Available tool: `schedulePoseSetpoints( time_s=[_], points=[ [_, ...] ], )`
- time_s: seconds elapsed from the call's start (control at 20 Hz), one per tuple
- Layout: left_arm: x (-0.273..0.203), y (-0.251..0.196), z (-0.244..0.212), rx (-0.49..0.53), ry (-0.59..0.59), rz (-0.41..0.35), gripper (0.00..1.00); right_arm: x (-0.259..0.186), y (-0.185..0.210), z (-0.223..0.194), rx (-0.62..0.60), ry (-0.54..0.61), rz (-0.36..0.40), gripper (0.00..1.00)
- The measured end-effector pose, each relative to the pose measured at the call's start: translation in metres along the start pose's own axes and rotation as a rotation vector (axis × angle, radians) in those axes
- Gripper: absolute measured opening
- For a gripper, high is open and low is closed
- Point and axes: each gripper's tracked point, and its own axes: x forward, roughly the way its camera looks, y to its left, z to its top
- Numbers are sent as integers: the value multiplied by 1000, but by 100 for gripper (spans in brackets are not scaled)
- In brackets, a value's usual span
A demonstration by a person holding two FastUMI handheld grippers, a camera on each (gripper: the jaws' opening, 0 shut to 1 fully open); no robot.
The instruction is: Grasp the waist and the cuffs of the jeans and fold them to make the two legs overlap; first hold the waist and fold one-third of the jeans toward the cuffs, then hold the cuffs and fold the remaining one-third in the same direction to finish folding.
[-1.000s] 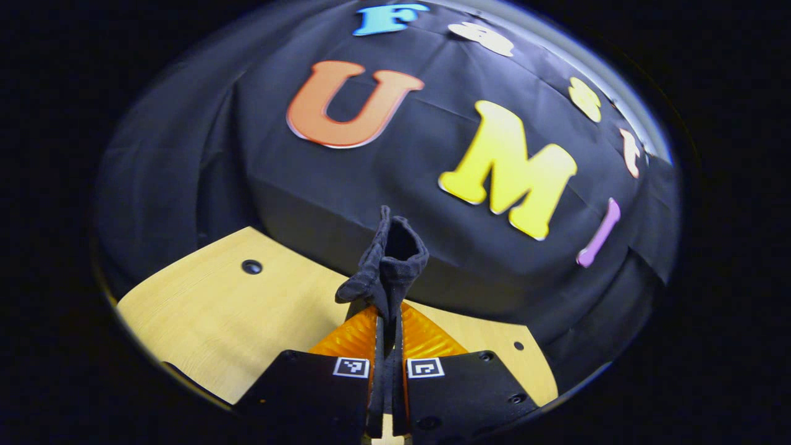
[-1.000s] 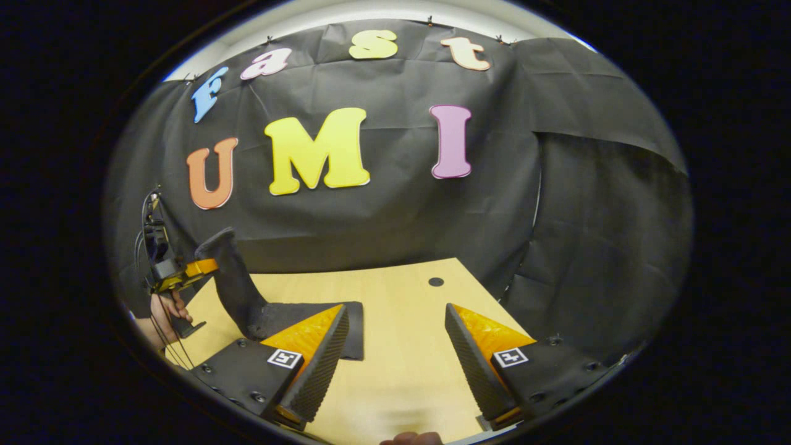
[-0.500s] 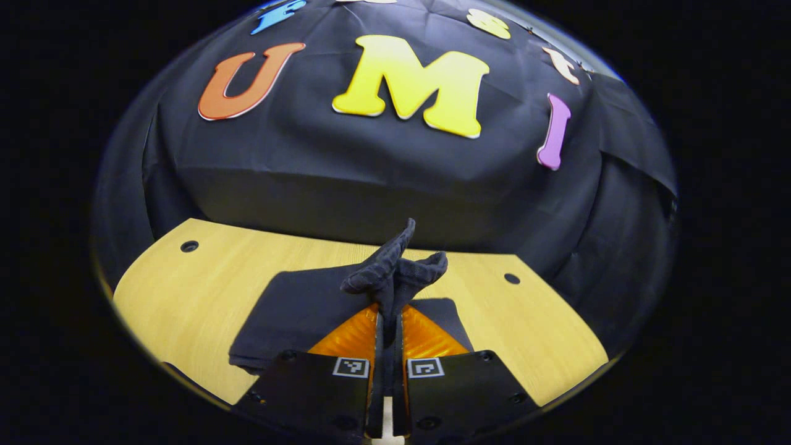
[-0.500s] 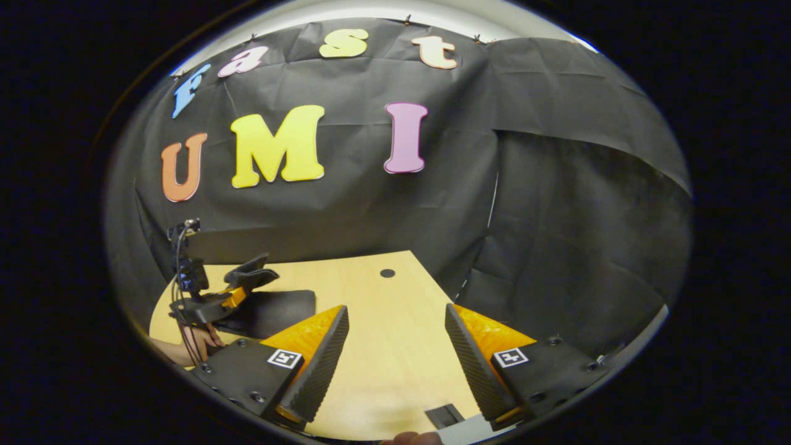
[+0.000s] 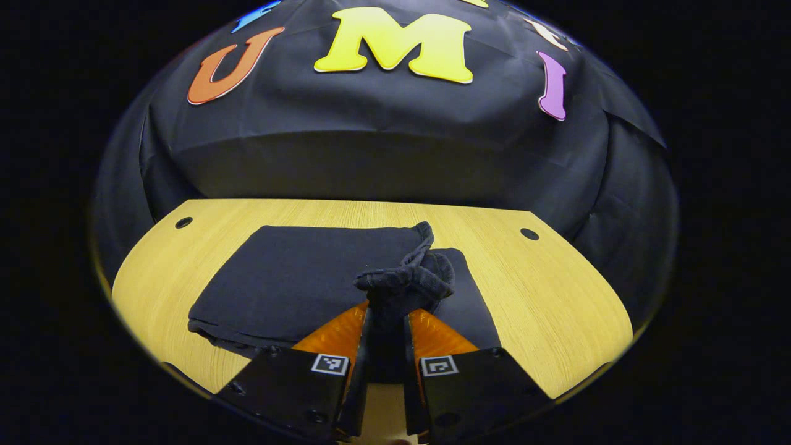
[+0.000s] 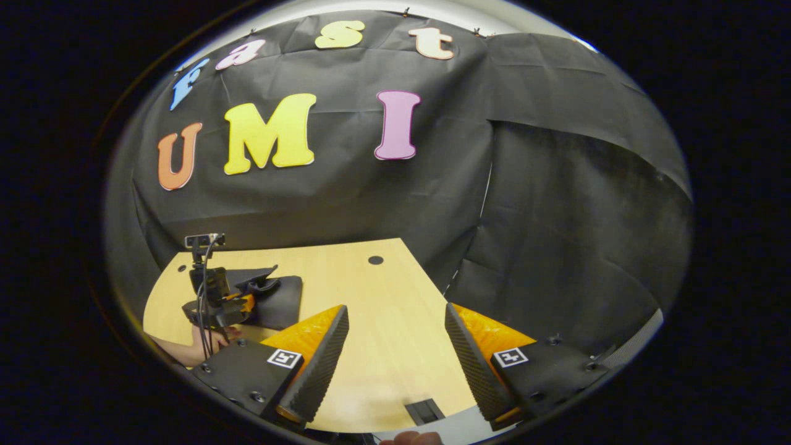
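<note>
The dark jeans (image 5: 296, 278) lie folded in a flat stack on the wooden table (image 5: 556, 309). My left gripper (image 5: 386, 309) is low over the stack's right part, shut on the bunched cuffs (image 5: 408, 281), which rest on the layers below. In the right gripper view the jeans (image 6: 281, 300) lie at the far left, with the left gripper (image 6: 238, 303) beside them and a hand (image 6: 198, 349) holding it. My right gripper (image 6: 395, 321) stands open over bare table (image 6: 371, 290) to the right of the jeans, nothing between its fingers.
The tabletop has round holes near its back corners (image 5: 529, 234) (image 5: 183, 222) (image 6: 375, 260). A small dark slot (image 6: 423, 410) sits at the table's near edge. Black cloth walls close the back and right side.
The left gripper has come down and forward with the cuffs, laying that part of the jeans over the folded stack. The right gripper has stayed open and barely moved.
</note>
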Motion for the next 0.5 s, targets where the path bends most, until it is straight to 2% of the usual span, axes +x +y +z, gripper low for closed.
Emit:
schedulePoseSetpoints(
  time_s=[0.05, 0.1, 0.15, 0.2, 0.25, 0.4, 0.5],
  points=[
    [-1, -5, 0, -6, 4, -19, 33, 0, 1, 0, -1, -2, 5, 99],
    [-1, -6, -2, 2, 5, -7, 38, 1, 3, 0, -2, -4, 10, 96],
    [-2, -3, -3, 20, 1, 10, 64, 1, 5, 1, -3, -5, 13, 99],
    [-3, -1, -3, 18, 6, 12, 89, 1, 6, 1, -3, -6, 17, 94],
    [-5, -1, -3, 4, 12, 10, 93, 1, 9, 1, -4, -8, 24, 94],
    [-21, -6, 5, -44, -1, -25, 94, 4, 20, 2, -20, -16, 46, 96],
    [-40, -13, 14, -51, -15, -59, 99, 6, 32, 5, -18, -22, 72, 96]
  ],
)
